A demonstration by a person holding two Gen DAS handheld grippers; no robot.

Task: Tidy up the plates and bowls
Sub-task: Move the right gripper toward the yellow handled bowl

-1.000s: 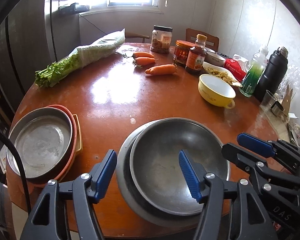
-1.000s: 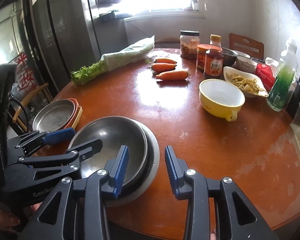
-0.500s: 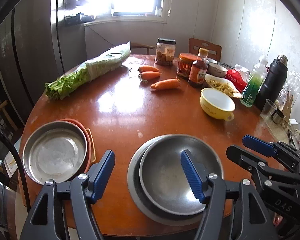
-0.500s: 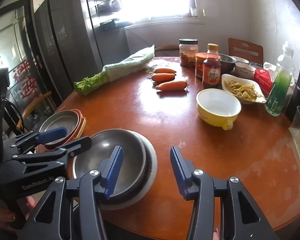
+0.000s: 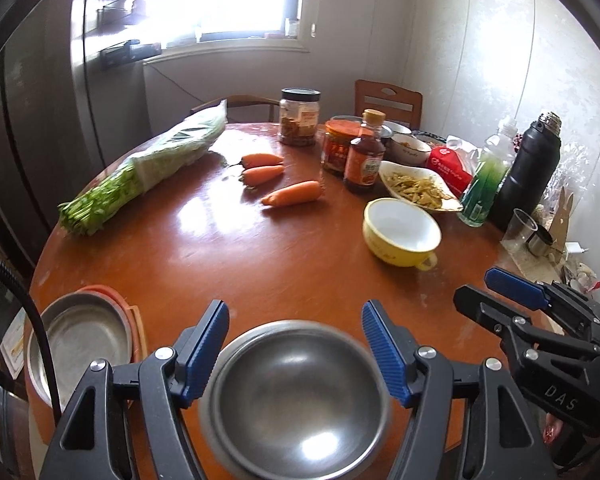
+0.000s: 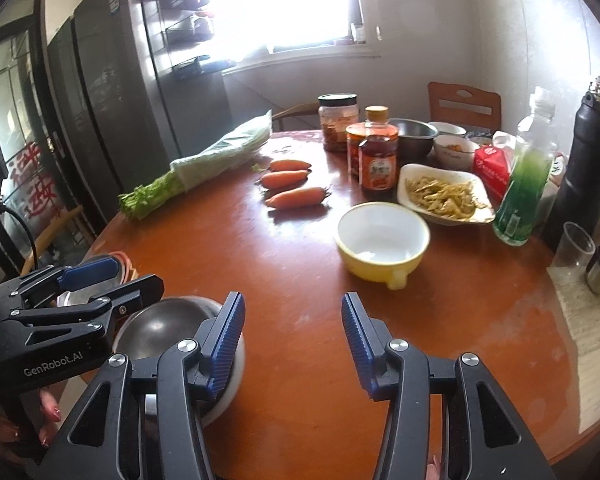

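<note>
Nearest, a steel bowl (image 5: 296, 396) is nested in a plate at the worktop (image 5: 260, 260) edge; the left gripper (image 5: 296, 354) and right gripper (image 6: 292, 342) are held open, empty. Further off, a yellow bowl (image 6: 382, 242) is likely to be collected next, calling for a reach across.

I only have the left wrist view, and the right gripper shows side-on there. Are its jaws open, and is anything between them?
Observer: The right gripper is open with nothing between its pads. Only bare table shows through the gap.
Operator: Any more bowls to collect behind the bottles at the far side?
Observer: Yes. A steel bowl stands right behind the sauce bottle, beside a small white bowl that has some food in it.
</note>
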